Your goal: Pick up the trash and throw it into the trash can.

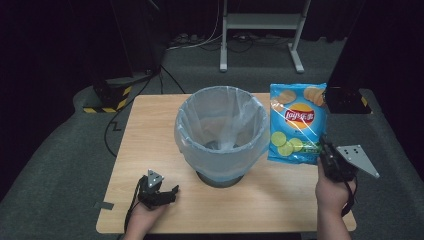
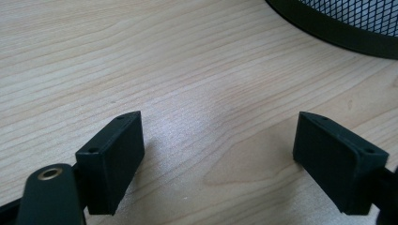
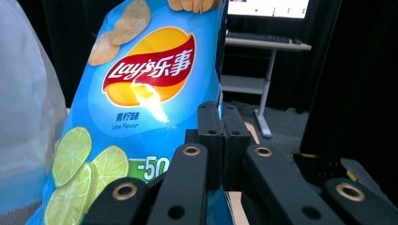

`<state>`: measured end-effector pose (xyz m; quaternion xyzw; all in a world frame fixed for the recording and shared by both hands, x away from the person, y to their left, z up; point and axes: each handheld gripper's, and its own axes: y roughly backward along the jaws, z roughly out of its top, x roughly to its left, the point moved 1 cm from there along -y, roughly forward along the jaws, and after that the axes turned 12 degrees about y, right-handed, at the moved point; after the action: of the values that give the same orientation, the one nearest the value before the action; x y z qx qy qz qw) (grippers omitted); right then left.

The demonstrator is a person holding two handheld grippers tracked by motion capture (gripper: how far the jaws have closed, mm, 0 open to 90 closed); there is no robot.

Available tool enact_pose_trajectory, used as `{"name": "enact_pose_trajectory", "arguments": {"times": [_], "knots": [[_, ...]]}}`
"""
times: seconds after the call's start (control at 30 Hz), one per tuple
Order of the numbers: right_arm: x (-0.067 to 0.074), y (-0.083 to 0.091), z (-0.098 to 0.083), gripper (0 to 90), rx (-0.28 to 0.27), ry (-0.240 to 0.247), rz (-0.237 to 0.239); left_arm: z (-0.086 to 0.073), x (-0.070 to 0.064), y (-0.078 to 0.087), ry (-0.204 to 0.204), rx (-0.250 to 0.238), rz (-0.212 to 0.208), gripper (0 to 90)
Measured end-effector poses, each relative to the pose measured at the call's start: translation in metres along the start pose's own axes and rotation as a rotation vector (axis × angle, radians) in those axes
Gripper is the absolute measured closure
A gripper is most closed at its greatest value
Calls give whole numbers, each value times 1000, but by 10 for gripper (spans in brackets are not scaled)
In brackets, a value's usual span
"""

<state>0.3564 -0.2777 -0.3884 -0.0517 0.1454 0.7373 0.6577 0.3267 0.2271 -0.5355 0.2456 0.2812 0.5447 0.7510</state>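
Right gripper [image 3: 220,136] pinches just the edge of the chip bag [image 1: 296,122], held up beside the bin [image 1: 220,135]. Bag could slip or swing. Left gripper [image 2: 220,159] rests spread on the table [image 1: 150,130].

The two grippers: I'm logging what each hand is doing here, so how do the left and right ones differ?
The left gripper rests low on the table, while the right gripper is raised above it. The left gripper's jaws stand wide apart with only bare wood between them; the right gripper's jaws are shut on the edge of the chip bag, holding it upright beside the bin. Both are black, two-jawed and hand-held.
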Motion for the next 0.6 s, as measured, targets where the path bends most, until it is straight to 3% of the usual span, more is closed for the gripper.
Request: {"name": "enact_pose_trajectory", "arguments": {"times": [0.6], "knots": [[-12,19,45,896,-154,-50,-57,0,0,0,1,0,1,169]]}}
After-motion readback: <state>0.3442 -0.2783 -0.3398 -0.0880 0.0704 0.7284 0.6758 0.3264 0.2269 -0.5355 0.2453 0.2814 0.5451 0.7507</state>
